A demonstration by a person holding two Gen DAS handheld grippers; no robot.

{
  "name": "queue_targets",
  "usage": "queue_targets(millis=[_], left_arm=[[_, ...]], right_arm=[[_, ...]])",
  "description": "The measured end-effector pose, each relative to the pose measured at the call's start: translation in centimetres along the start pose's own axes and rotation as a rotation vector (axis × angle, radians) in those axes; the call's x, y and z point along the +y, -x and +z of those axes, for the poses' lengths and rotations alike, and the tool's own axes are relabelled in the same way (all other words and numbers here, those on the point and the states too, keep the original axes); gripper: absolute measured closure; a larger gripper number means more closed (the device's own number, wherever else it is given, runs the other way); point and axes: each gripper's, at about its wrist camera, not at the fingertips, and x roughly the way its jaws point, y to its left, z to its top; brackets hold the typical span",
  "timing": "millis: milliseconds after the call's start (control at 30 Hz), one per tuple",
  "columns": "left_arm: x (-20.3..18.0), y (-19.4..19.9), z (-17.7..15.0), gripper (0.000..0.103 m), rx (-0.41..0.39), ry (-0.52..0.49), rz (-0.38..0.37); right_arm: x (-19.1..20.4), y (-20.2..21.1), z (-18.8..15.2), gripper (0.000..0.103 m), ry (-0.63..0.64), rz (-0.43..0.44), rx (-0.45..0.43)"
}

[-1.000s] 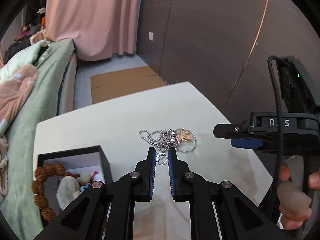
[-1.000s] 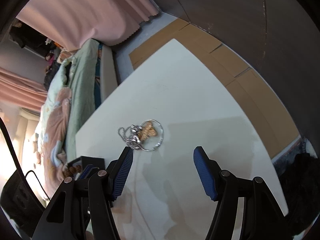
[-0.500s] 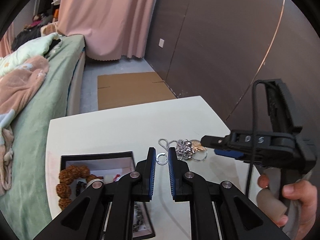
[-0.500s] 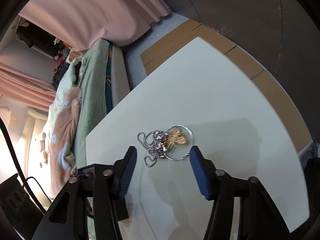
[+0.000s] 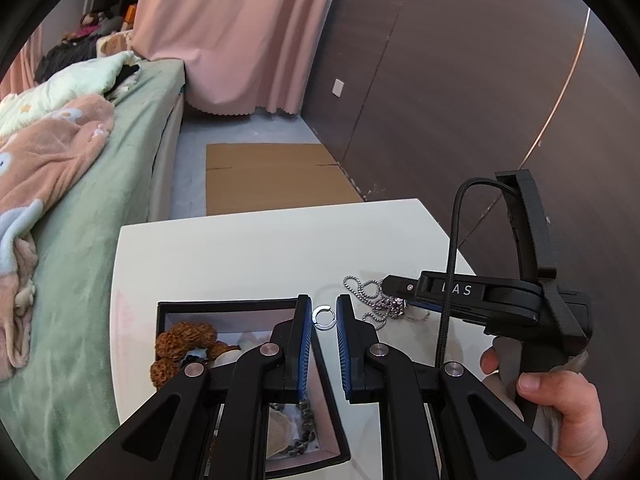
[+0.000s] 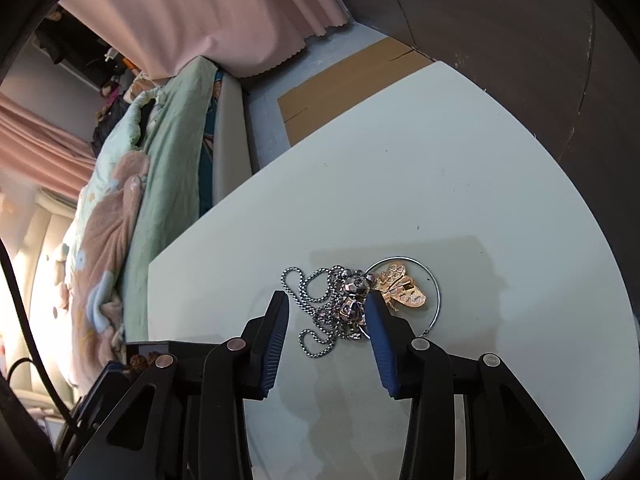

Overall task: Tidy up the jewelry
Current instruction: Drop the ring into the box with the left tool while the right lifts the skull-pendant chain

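Observation:
My left gripper (image 5: 323, 318) is shut on a small silver ring (image 5: 323, 317) and holds it over the right edge of the black jewelry box (image 5: 224, 306), which holds a brown bead bracelet (image 5: 180, 346) and other pieces. My right gripper (image 6: 326, 308) is open, its jaws on either side of a silver chain necklace (image 6: 320, 308) with a bear pendant (image 6: 354, 292) on the white table (image 6: 400, 184). A gold bee brooch (image 6: 404, 286) and a thin silver hoop (image 6: 434, 284) lie just right of it. The right gripper (image 5: 390, 282) also shows in the left wrist view.
A bed with a green sheet and pink blanket (image 5: 60, 184) stands left of the table. Flat cardboard (image 5: 272, 176) lies on the floor beyond the table. A dark wall panel (image 5: 460, 100) and pink curtain (image 5: 240, 32) are behind.
My left gripper carried the ring away from the jewelry pile leftwards to the box. My right gripper moved forward and narrowed until its jaws straddle the chain necklace.

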Motion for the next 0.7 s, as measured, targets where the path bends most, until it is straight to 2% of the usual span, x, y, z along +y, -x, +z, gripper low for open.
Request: queue_targets(millis=[133,267,400,600,667,700], left_arm=[[0.4,0.1,0.0,0.090,0.003,0.015,0.002],[0.6,0.1,0.0,0.090,0.002,0.023,0.002],[1.0,0.0,0.0,0.090,0.006,0.018,0.014],[2.2,-0.1,0.0,0.090,0.019,0.052,0.042],[2.2,0.1,0.0,0.090,0.018,0.059,0.044],[2.3,0.3,0.0,0.090,0.018,0.061,0.044]], right_arm=[[1.0,-0.1,-0.1,0.061,0.040,-0.056,-0.016],[3.2,-0.7,-0.9,0.061,0.160,-0.204,-0.045],[4.6,-1.2,-1.6,0.073,0.249,-0.362,-0.079],[5.6,-1.2,-1.8,0.074,0.323,-0.447,-0.089],[5.7,-1.0,-1.9,0.082,0.343,-0.468,-0.093],[5.5,-0.9,-2.0,0.082,0.344,-0.465,-0.093]])
